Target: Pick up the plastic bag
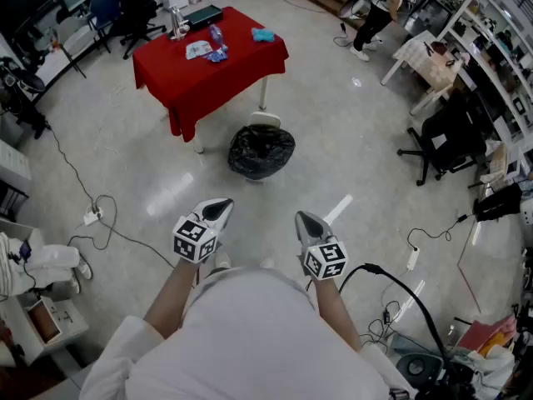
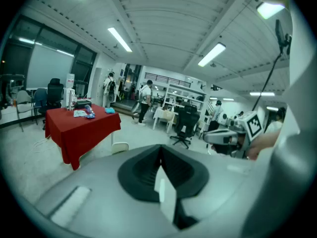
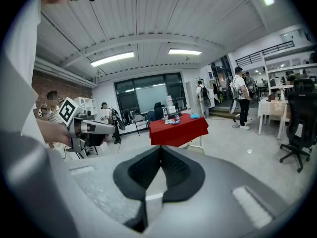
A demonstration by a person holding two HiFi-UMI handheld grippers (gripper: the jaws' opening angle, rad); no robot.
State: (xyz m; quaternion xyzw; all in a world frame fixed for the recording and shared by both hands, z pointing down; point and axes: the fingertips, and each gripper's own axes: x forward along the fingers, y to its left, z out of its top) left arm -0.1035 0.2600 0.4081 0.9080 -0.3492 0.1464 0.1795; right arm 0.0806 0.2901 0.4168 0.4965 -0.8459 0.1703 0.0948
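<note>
- Black plastic bag: a dark, glossy, crumpled mound on the floor, just in front of the near corner of the red-draped tabletop.
- Something white just behind the bag; impossible to tell whether the bag lines it or only leans against it.
- Left tool: jaws pressed fully together, nothing between them, held low in front of the body and well apart from the bag.
- Right tool: likewise closed and empty, level with the left one and equally far from the bag.
- Bag not visible in either gripper view; only the tabletop and the room beyond.
- Likely handling: thin film, soft and shapeless, probably light unless filled, slippery on smooth stretches, easy to tear if snagged.
- Best hold, judging from here: a bunched fold or gathered edge near the top of the mound, where several layers give the pads something to bite; a flat single layer would probably slide out.
- Needed first: approach, lowering, and opening of at least one tool before any pinch.
</note>
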